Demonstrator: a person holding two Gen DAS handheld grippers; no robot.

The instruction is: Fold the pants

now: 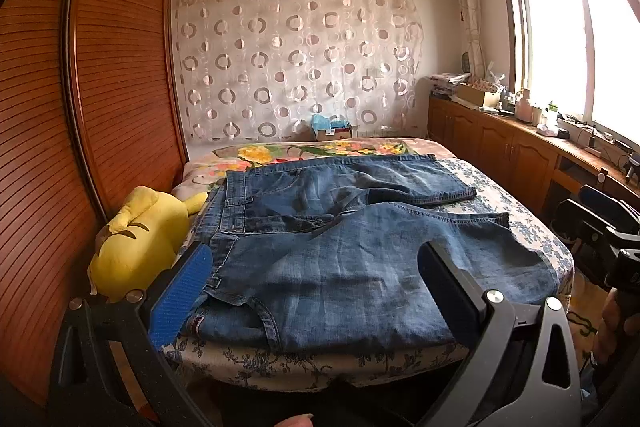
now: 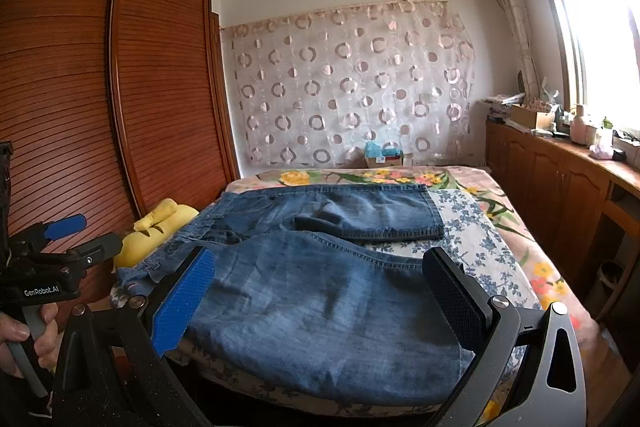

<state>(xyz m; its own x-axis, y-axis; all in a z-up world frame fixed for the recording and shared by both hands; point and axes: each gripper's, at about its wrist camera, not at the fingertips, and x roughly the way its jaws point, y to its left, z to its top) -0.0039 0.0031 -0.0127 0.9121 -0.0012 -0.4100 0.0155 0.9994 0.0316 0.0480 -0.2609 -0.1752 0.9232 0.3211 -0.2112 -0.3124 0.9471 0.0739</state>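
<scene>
The jeans (image 1: pixel 340 247) lie spread flat on the bed (image 1: pixel 500 195), waistband toward its left edge and both legs running toward the right edge, the nearer leg reaching the bed's near edge. A yellow plush toy (image 1: pixel 136 239) sits just beside the waistband at the left edge. The left claw (image 1: pixel 316 291) hangs over the near edge with its fingers spread wide, gripping nothing. The right claw (image 2: pixel 320 307) is likewise wide and empty above the nearer leg. Beyond the far edge of the bed stands a cardboard box (image 1: pixel 332 133) with blue stuff in it; another open box (image 1: pixel 478 95) sits on the worktop (image 1: pixel 532 135) under the window, its contents too small to tell.
</scene>
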